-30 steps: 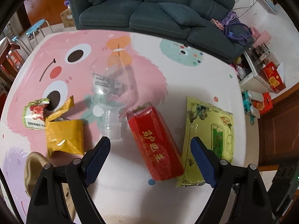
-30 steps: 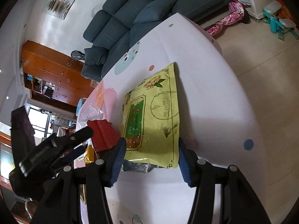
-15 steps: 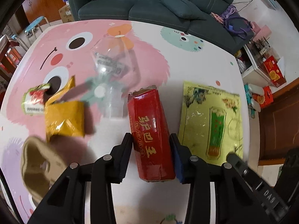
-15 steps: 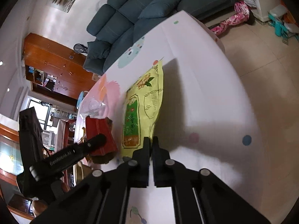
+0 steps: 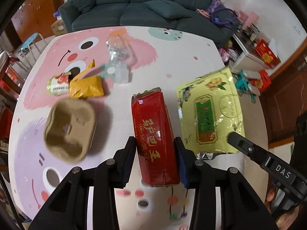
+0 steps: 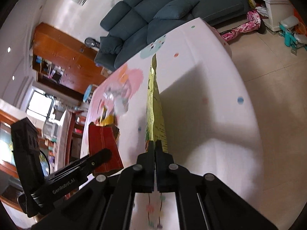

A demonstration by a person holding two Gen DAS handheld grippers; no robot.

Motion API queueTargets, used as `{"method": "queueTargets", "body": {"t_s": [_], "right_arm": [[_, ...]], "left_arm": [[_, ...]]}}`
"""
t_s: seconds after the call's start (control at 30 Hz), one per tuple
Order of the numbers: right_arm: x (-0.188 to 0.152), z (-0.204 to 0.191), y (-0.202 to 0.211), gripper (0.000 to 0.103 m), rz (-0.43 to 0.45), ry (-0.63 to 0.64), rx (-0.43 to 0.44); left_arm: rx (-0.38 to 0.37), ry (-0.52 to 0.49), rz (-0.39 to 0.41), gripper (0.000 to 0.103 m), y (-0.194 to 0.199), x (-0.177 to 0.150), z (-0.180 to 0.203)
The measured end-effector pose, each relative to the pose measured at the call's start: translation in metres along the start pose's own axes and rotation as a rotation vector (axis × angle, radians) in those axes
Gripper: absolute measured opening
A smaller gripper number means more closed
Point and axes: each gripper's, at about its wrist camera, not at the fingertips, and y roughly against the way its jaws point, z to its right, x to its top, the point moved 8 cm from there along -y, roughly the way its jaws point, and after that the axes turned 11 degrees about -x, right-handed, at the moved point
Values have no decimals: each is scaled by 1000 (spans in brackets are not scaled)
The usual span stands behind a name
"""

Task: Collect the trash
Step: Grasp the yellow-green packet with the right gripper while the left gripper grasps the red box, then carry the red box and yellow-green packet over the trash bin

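Left gripper [image 5: 155, 161]: jaws, wide apart a second ago, now clamp the red packet [image 5: 153, 138] by its long sides; packet lifted clear of the tabletop [image 5: 122, 172].

Right gripper [image 6: 154, 149]: jaws, then straddling the yellow bag [image 6: 154, 111], now pinch its near edge; bag hangs edge-on beyond them.

Ahead of the left jaws, uncollected: egg carton [image 5: 70, 129], orange wrapper [image 5: 86, 87], clear bottle [image 5: 118, 59].

Judgement: two pieces secured, ready for binning.
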Motion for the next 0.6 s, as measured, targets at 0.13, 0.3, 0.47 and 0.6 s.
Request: {"method": "queueTargets", "body": {"t_s": [0.13, 0.3, 0.47, 0.6], "right_arm": [[-29, -13, 15, 1, -1, 27, -14], [-67, -33, 38, 1, 33, 20, -27], [-113, -60, 67, 1, 85, 7, -46], [-159, -83, 84, 1, 115, 0, -71]], "left_arm": [[-26, -24, -6, 38, 20, -29, 0], [-57, -55, -2, 38, 54, -70, -10], [-89, -85, 11, 38, 93, -109, -32], [-114, -121, 15, 38, 127, -151, -55]]}}
